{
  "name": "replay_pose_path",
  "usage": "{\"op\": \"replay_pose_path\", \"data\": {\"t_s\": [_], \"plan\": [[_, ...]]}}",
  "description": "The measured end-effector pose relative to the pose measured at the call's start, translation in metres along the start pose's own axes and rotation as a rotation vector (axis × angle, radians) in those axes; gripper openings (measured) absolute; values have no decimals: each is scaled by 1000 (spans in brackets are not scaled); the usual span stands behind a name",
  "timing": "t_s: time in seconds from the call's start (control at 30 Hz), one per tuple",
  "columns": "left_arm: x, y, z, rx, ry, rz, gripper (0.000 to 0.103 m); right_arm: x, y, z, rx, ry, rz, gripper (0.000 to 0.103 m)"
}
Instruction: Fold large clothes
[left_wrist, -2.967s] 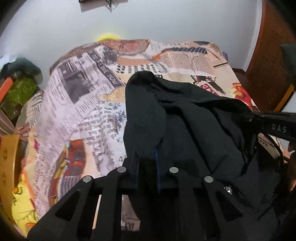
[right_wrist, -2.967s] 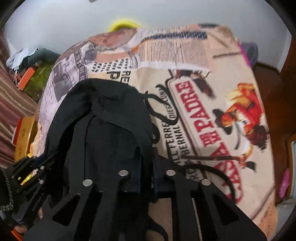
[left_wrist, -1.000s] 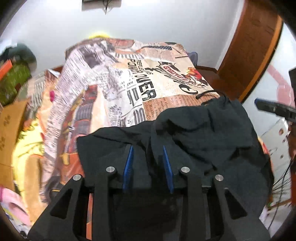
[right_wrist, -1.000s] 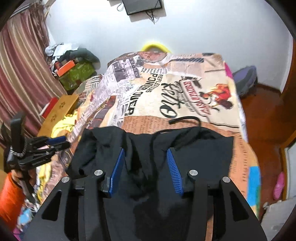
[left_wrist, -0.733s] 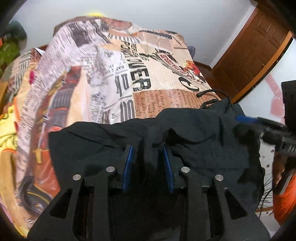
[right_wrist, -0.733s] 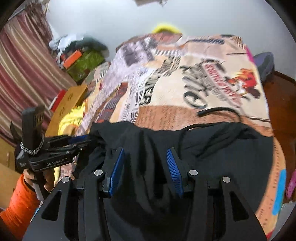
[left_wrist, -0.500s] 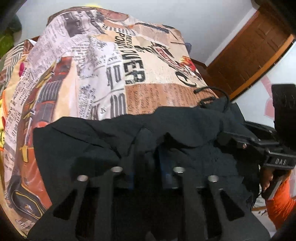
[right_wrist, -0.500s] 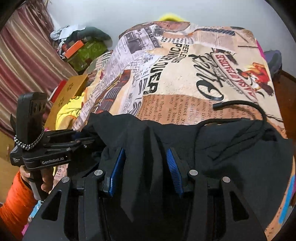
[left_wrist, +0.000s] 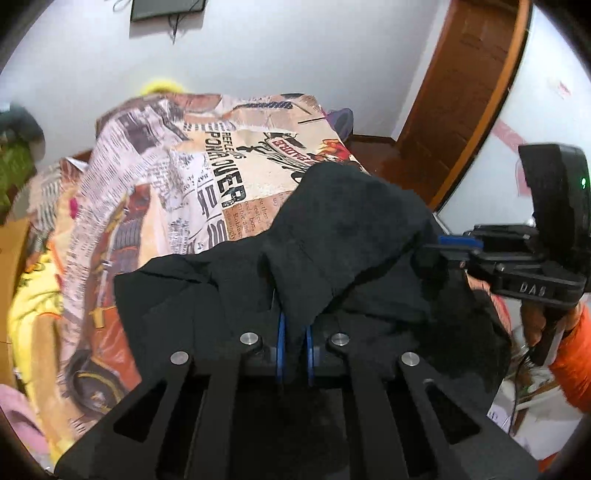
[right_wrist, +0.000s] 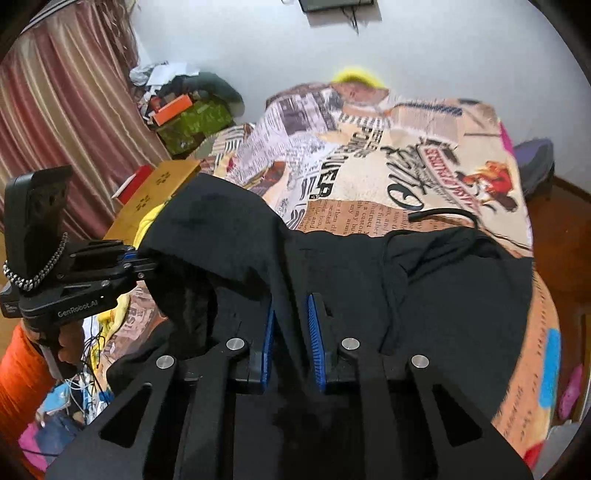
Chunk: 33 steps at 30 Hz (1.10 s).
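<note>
While both grippers are busy up front, the biggest thing in the room is the bed (right_wrist: 424, 155), covered in a newspaper-and-poster print bedspread (left_wrist: 207, 173) that runs off toward 12 o'clock up to the white wall.

Next down in size is the black hoodie (right_wrist: 424, 280). It's heaped on the near end of the bed, around 6 o'clock in both views, and part of it is lifted off the spread and hanging between the two tools. Its black drawstring (right_wrist: 443, 213) loops out onto the print at about 1 o'clock in the right wrist view.

Over at 9 to 10 o'clock on the right wrist view there's a striped curtain (right_wrist: 62, 122) and a pile of clutter, with a wooden door (left_wrist: 469, 96) at 2 o'clock in the left view.

Left gripper (left_wrist: 294, 345): blue pads squeezed nearly together with a fold of the hoodie pinched between them. You can also see it from the side in the other camera, at 9 o'clock, fabric draped off its tip.

Right gripper (right_wrist: 291, 341): pads set a bit wider, with a thick strip of the same black cloth running up between them. Looks clamped on it, though the pads aren't fully together.
</note>
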<state>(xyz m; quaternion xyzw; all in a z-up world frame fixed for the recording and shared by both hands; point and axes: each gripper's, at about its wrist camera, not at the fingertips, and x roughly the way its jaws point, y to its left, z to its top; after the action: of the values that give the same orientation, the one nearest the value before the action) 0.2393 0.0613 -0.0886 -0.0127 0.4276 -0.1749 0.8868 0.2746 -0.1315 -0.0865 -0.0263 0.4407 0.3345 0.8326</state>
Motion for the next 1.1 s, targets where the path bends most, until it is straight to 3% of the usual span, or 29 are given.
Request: {"op": "replay_pose_path", "data": {"t_s": [0.17,0.23,0.3,0.37,0.63,0.97,1.1], "plan": [[-28,-23,-28,76,12,91,12,-10,12,-23,-20,-6,-29,15],[-38,-23,-37,82,6,111,20,-6,14,-31,-17,12,-35,12],[-51,-19,-46,72,-10,128,42,-4,15,-38,-15,23,-40,12],[-63,-11,-52,53,-32,162,50,-6,16,-45,-20,26,-57,12],[-62,34,-37,-25,-39,262,50,-17,0,-57,13,62,-85,12],[34,69,24,-90,48,166,50,-34,-18,-33,61,8,-151,12],[47,63,32,-81,51,118,50,-30,-29,-14,87,-8,-171,22]]}}
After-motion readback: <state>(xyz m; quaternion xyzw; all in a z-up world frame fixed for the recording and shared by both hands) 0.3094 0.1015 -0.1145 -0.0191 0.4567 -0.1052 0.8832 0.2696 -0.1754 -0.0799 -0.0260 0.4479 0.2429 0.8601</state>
